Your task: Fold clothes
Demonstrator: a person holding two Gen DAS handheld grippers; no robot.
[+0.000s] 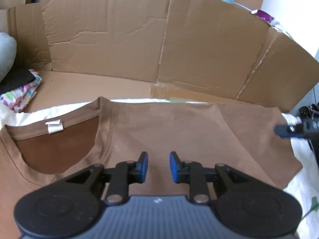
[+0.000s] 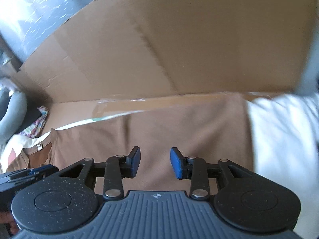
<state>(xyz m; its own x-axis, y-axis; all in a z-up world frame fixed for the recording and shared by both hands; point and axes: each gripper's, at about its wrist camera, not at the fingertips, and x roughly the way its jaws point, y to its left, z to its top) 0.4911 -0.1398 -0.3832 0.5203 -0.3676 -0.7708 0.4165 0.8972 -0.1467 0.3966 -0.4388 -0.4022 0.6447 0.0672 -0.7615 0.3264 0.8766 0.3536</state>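
Observation:
A brown T-shirt (image 1: 159, 131) lies flat on a white sheet (image 1: 305, 159), its neckline with a white label (image 1: 54, 127) at the left. My left gripper (image 1: 158, 167) is open and empty, just above the shirt's shoulder area. My right gripper (image 2: 155, 163) is open and empty above the shirt body (image 2: 159, 131); the neckline (image 2: 39, 151) is far to its left. The right gripper's blue tip (image 1: 287, 129) shows at the shirt's right edge in the left wrist view. The left gripper (image 2: 30, 174) shows at the lower left of the right wrist view.
A tall cardboard wall (image 1: 159, 39) stands behind the shirt and bends round the right side. A pile of patterned and black cloth (image 1: 20, 95) and a grey cushion (image 1: 6, 53) lie at the far left. White sheet (image 2: 283, 135) lies right of the shirt.

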